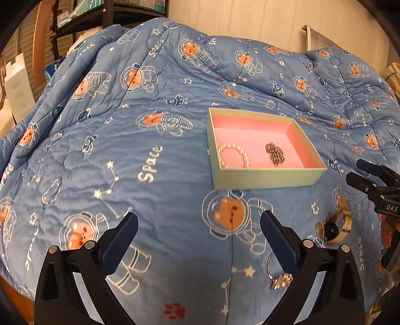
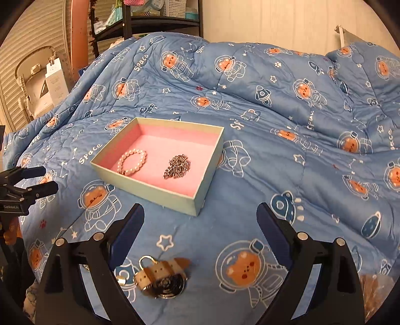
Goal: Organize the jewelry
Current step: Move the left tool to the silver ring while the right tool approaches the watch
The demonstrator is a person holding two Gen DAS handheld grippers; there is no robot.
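A pale green box [image 1: 262, 178] [image 2: 150, 190] with a pink lining sits on the blue quilt. Inside lie a pearl bracelet [image 1: 233, 155] [image 2: 132, 161] and a heap of dark chain [image 1: 275, 154] [image 2: 177, 166]. A wristwatch with a tan strap [image 1: 335, 228] [image 2: 162, 277] lies on the quilt in front of the box, just below my open right gripper [image 2: 200, 222]. A ring [image 1: 278, 277] lies by the right finger of my open, empty left gripper [image 1: 198, 227]. The right gripper shows at the right edge of the left wrist view [image 1: 367, 175], the left one at the left edge of the right wrist view [image 2: 40, 180].
The quilt [image 1: 150, 125] [image 2: 300, 125] with bear astronaut prints covers the whole bed and bunches up at the back. A black shelf [image 1: 82, 20] [image 2: 150, 17] with boxes stands behind on the left. A white carton [image 1: 17, 85] [image 2: 55, 82] leans beside the bed.
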